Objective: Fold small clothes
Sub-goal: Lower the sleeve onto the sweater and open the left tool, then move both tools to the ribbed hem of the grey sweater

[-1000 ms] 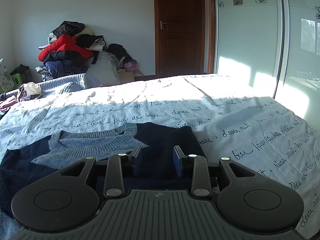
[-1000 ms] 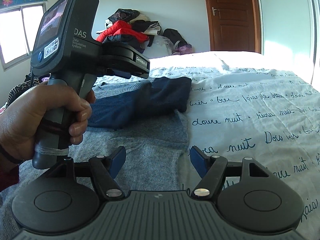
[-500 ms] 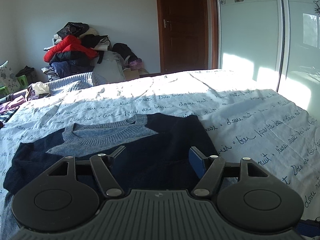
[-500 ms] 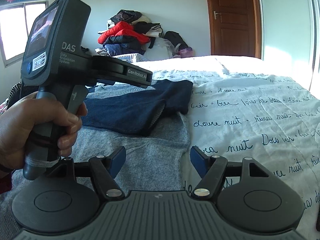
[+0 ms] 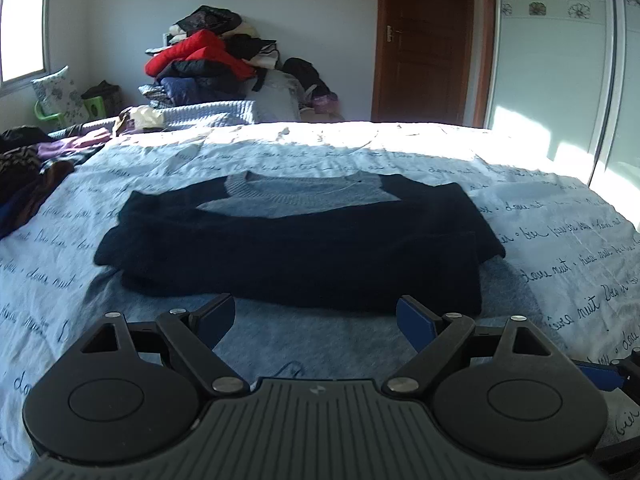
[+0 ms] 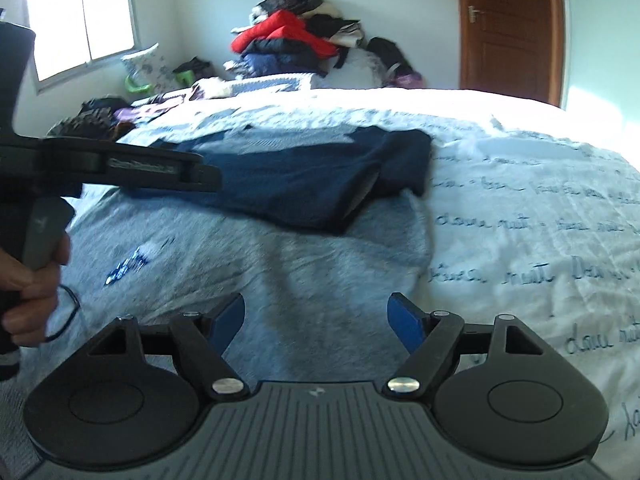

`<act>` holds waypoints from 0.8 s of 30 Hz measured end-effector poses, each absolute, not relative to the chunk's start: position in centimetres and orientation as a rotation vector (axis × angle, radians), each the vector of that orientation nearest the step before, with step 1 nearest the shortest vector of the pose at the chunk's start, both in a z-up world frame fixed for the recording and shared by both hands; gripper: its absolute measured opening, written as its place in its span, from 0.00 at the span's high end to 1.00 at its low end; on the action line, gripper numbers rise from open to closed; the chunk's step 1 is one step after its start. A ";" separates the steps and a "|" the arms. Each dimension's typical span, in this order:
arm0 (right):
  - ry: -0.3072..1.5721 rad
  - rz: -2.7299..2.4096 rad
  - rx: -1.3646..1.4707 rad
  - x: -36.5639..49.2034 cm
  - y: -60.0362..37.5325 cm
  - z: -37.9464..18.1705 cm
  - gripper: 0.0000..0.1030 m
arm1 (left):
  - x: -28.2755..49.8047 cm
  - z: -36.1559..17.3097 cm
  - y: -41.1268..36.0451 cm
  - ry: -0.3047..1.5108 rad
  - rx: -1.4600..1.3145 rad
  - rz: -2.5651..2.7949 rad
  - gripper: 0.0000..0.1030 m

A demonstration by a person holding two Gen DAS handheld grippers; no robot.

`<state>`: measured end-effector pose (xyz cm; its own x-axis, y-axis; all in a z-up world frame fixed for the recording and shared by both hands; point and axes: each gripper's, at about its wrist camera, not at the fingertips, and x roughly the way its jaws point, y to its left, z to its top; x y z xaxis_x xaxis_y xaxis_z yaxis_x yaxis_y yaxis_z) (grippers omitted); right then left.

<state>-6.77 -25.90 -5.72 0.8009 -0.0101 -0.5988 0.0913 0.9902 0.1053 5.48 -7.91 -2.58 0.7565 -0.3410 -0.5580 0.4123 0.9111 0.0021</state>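
Note:
A sweater with a grey-blue body and navy sleeves (image 5: pixel 296 248) lies flat on the bed, both sleeves folded across its chest, collar at the far end. My left gripper (image 5: pixel 316 320) is open and empty, hovering over the sweater's grey lower part. My right gripper (image 6: pixel 316 320) is open and empty above the same grey hem area, to the right of the left gripper's body (image 6: pixel 120 168). The sweater shows in the right wrist view (image 6: pixel 304 184) too.
The bed sheet (image 5: pixel 560 248) is white with blue script. A heap of clothes (image 5: pixel 208 60) stands by the far wall, more garments (image 5: pixel 28 168) lie on the bed's left edge. A brown door (image 5: pixel 424 40) and wardrobe (image 5: pixel 560 80) are at right.
The left gripper opened, letting go of the navy sleeve, and drew back toward the hem. The right gripper stayed open and shifted slightly back.

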 end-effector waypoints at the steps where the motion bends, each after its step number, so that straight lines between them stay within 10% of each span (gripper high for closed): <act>1: 0.650 -0.038 0.099 -6.8 -25.2 -5.9 0.24 | 5.2 -2.7 -6.9 0.586 0.116 -0.395 0.15; 18: 0.736 -0.135 -0.383 -13.7 -20.9 -5.2 0.24 | -1.2 -3.7 0.7 0.603 0.085 -0.314 0.13; 24: 0.802 -0.117 -0.597 -18.0 -19.3 -6.1 0.09 | -3.2 -4.0 1.1 0.593 0.122 -0.341 0.13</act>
<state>-18.05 -19.31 -6.11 0.6985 -0.3185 -0.6409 -0.1213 0.8299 -0.5446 -3.25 1.07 -4.04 0.7756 -0.2792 -0.5661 0.3485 0.9372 0.0153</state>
